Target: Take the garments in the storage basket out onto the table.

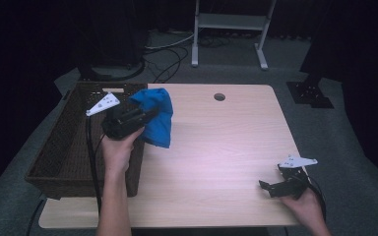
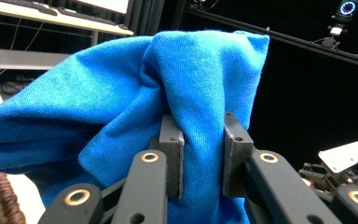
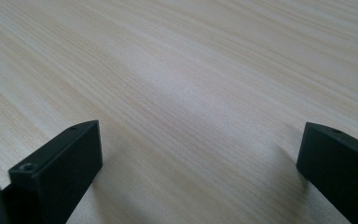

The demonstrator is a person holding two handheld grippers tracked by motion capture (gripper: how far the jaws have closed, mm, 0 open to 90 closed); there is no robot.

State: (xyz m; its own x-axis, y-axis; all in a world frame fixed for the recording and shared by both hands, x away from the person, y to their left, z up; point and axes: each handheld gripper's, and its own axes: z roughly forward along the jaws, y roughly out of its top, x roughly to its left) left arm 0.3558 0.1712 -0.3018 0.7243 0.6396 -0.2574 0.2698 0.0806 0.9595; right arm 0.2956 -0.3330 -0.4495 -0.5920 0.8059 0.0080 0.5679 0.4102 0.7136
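- Left gripper (image 1: 145,114): held above the near-left part of the wooden table (image 1: 216,157), at the right edge of the wicker basket (image 1: 64,147). Its jaws are pressed onto a fold of the blue cloth (image 1: 156,118).
- Left gripper view: both black pads (image 2: 172,154) clamp a bunched ridge of the blue cloth (image 2: 168,93); the fabric rises above the jaws and drapes down on both sides.
- Blue cloth: lifted clear of the tabletop, hanging from the left gripper, just beside the basket's right wall and over the table's left portion.
- Wicker basket: dark brown, rectangular, resting at the left end of the table; part of it overhangs the left edge.
- Right gripper (image 1: 268,187): low at the table's near-right corner, well apart from the cloth. Its jaws are spread wide with nothing between them.
- Right gripper view: bare wood grain between the two black fingertips (image 3: 70,158).
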